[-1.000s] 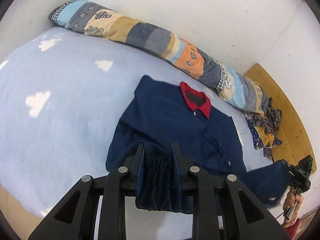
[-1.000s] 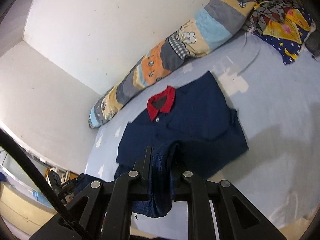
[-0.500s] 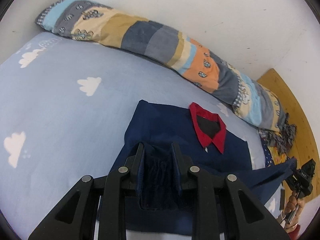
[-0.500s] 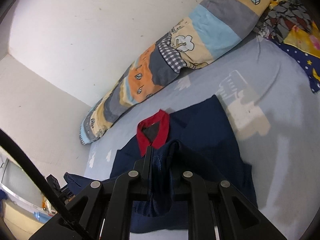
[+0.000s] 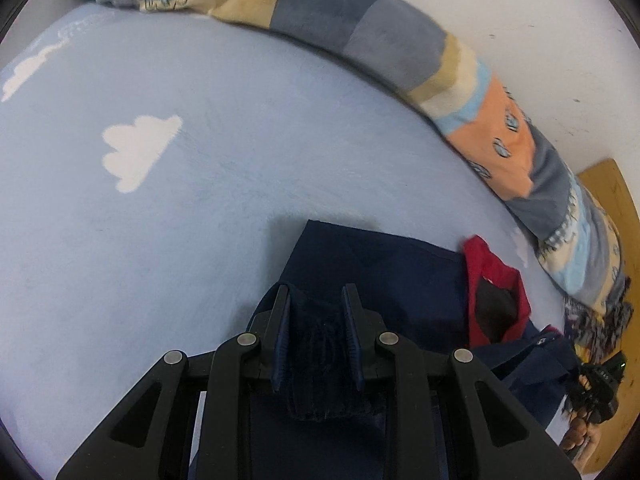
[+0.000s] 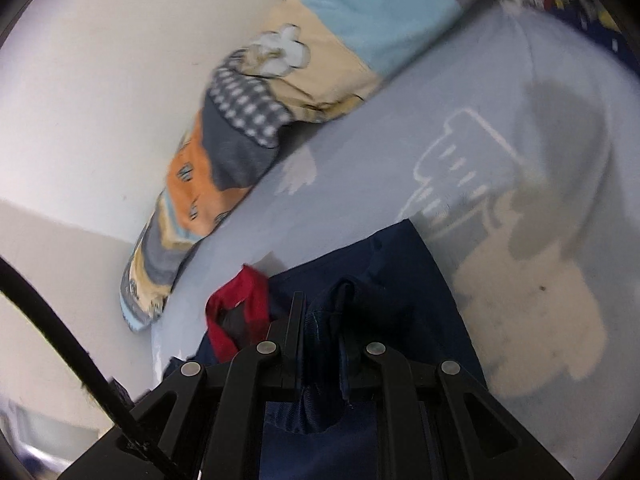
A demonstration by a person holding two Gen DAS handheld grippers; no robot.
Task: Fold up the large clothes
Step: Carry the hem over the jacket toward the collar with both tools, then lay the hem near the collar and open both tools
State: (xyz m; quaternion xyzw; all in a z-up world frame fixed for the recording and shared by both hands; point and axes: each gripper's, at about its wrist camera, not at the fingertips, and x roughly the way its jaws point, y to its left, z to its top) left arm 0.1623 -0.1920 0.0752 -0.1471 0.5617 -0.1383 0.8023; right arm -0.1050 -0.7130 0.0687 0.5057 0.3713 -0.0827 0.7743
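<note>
A navy jacket (image 5: 384, 264) with a red collar (image 5: 494, 276) lies on the light blue bed sheet (image 5: 168, 208). My left gripper (image 5: 316, 296) is shut on a bunched fold of the jacket's navy fabric, low over the jacket's near-left shoulder. In the right wrist view my right gripper (image 6: 320, 300) is shut on another fold of the navy jacket (image 6: 380, 256), beside the red collar (image 6: 240, 296). The right gripper also shows at the left wrist view's right edge (image 5: 600, 380), held by a hand (image 5: 580, 428), with navy cloth stretching to it.
A long patchwork bolster (image 5: 360, 32) lies along the white wall (image 5: 520, 8) behind the jacket. A pile of patterned cloth (image 5: 600, 320) sits at the right by a wooden board (image 5: 612, 192). White cloud prints (image 5: 136, 148) dot the sheet. A black cable (image 6: 60, 340) crosses the right wrist view.
Both grippers have carried the jacket's lower edge forward and down toward the collar. The jacket's body is now largely covered, and the bolster and wall loom much closer.
</note>
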